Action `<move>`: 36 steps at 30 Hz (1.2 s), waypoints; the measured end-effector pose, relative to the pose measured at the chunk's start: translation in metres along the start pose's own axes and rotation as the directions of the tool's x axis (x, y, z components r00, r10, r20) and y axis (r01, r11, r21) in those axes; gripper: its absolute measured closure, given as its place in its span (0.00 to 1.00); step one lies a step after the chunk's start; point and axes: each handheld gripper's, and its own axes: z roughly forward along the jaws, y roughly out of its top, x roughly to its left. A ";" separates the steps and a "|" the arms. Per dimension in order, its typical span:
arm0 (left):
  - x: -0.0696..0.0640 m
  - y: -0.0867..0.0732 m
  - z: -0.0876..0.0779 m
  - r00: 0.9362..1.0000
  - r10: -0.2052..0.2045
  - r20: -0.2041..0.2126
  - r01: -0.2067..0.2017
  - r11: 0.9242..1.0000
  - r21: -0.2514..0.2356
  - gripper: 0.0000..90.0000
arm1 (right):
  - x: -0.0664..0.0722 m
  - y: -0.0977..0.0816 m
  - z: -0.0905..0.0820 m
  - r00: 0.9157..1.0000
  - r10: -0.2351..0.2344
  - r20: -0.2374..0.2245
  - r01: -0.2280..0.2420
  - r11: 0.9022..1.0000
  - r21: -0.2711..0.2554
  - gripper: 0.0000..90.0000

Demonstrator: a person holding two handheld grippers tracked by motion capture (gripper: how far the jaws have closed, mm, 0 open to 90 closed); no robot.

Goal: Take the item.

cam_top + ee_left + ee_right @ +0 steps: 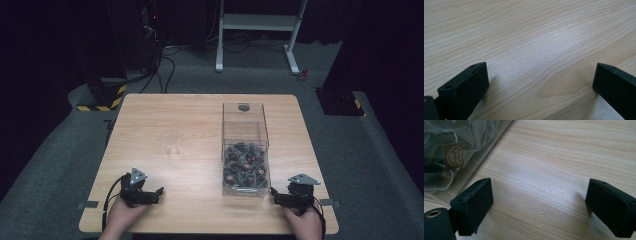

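Note:
A clear plastic box (245, 150) stands right of the table's middle, its lid raised at the back and several small dark wrapped pieces (245, 165) inside. In the right gripper view a box wall (486, 150) lies at the upper left, and behind it is a wrapped piece with a gold label (455, 156). A small clear glass (172, 145) stands near the middle. My left gripper (159, 195) rests near the front left edge, jaws wide apart over bare wood (540, 82). My right gripper (273, 196) sits just right of the box's front corner, open (539, 197), holding nothing.
The wooden table (200, 115) is square, surrounded by grey carpet. A white desk frame (257, 30) and cables lie on the floor behind it. Black stands with yellow-striped bases (102, 97) sit at the far left and far right.

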 end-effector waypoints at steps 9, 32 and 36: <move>0.000 0.000 0.000 1.000 -0.001 -0.001 0.001 1.000 0.000 0.02 | 0.000 0.000 0.000 1.000 0.000 -0.001 0.000 1.000 0.000 0.09; 0.001 0.001 -0.005 1.000 0.000 -0.009 0.000 1.000 0.016 0.08 | -0.001 -0.001 -0.001 1.000 -0.017 -0.014 0.017 1.000 0.000 0.08; -0.003 0.004 -0.009 0.999 0.030 -0.018 -0.031 1.000 -0.007 0.08 | -0.001 -0.001 -0.001 1.000 -0.016 -0.014 0.016 1.000 0.000 0.08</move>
